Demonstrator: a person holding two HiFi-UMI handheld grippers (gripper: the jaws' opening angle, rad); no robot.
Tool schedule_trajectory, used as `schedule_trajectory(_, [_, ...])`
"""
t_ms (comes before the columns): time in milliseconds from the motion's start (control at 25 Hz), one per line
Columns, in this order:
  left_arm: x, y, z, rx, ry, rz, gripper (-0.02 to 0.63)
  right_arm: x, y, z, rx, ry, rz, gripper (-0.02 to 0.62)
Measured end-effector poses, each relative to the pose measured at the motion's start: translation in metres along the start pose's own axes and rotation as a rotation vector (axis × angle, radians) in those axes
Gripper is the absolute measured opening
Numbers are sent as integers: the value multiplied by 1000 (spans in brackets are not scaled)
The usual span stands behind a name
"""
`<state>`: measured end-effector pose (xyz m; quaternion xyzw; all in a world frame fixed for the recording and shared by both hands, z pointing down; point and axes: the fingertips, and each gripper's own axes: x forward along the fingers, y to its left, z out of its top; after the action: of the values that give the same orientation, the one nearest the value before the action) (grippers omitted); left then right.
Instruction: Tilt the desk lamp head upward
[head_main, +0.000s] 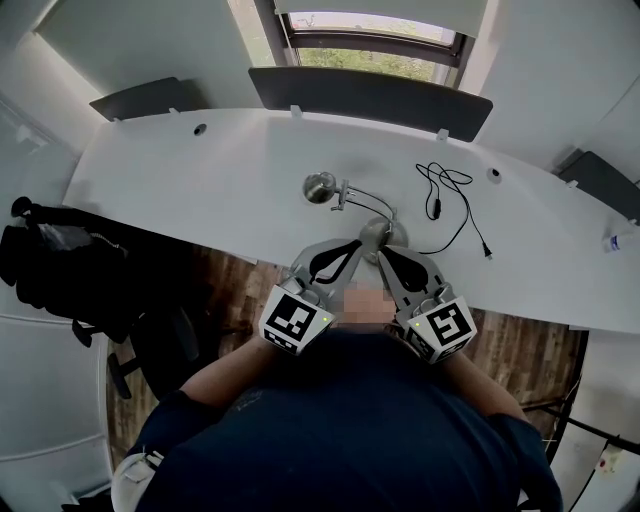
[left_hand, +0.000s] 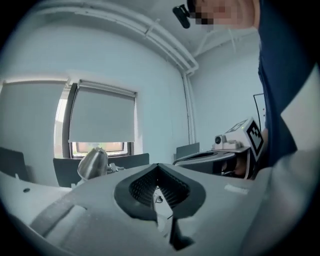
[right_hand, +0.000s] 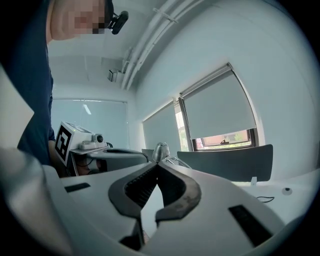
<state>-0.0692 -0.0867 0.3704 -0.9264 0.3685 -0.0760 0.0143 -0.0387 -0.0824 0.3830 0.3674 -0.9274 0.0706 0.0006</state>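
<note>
Across the worktop (head_main: 200, 190) the lamp head (head_main: 320, 186) waits untouched, and your left gripper (head_main: 354, 245) and right gripper (head_main: 385, 254) are both pressed together, empty.

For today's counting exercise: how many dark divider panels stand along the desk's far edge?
3 divider panels: one at the left end, one in the middle, one at the right. Others may be out of frame.
</note>
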Motion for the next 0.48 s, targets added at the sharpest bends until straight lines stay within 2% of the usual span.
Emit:
schedule_trajectory(80, [1, -5, -12, -65, 16, -20, 8, 0, 4, -4, -1, -2, 10, 11])
schedule_trajectory(200, [2, -12, -25, -111, 37, -46, 7, 0, 5, -12, 13, 9, 14, 11])
schedule_trajectory(480, [2, -15, -25, -80, 25, -59, 8, -1, 4, -18, 17, 25, 12, 11])
